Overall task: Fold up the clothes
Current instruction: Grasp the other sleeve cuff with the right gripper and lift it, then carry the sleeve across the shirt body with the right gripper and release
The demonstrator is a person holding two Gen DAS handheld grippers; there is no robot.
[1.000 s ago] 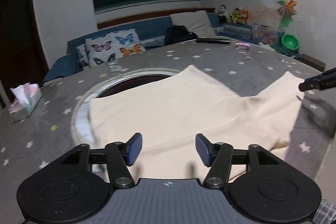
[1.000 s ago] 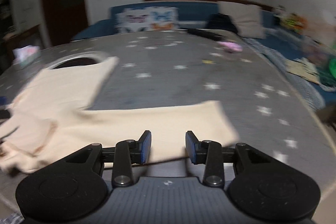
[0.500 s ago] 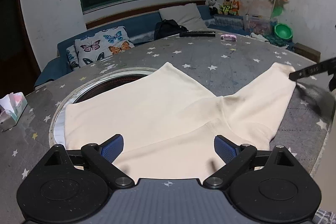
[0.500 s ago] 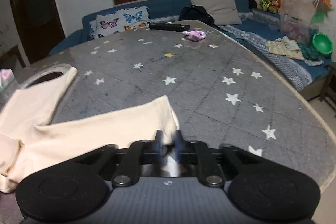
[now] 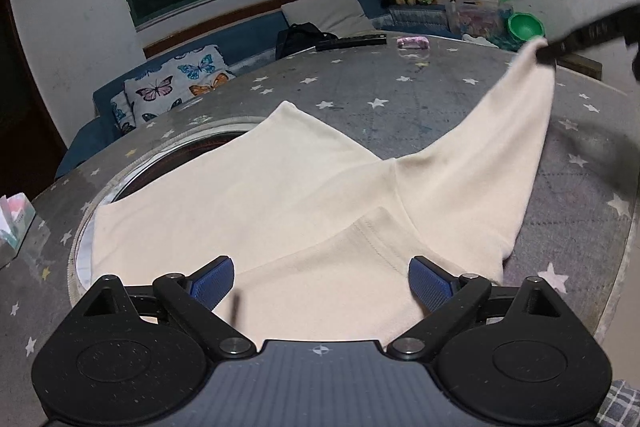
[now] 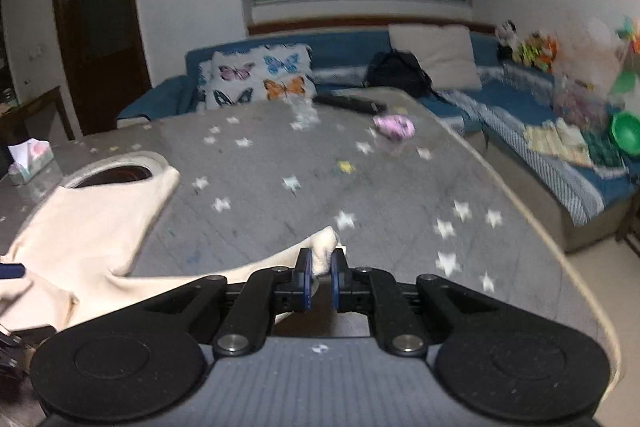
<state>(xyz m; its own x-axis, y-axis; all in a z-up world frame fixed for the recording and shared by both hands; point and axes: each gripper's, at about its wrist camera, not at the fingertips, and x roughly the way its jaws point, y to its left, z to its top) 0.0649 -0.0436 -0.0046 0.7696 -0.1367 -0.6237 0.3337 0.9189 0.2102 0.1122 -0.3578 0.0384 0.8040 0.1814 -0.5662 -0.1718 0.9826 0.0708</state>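
1 cream garment (image 5: pixel 280 195), 2 tools, 1 tissue box (image 6: pixel 30 157), 1 butterfly pillow (image 5: pixel 172 91)

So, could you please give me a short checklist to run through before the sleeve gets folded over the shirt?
1. Right gripper shut on the sleeve cuff: ok, fabric is pinched between the jaws.
2. Sleeve lifted off the table: ok, its end hangs raised.
3. Left gripper free: ok, jaws wide open over the collar end, holding nothing.
4. Shirt body flat: ok, no large wrinkles show.
5. Shirt fully on the tabletop: not ok, part covers the round opening.
6. Other sleeve's position: cannot tell, it is not in view.
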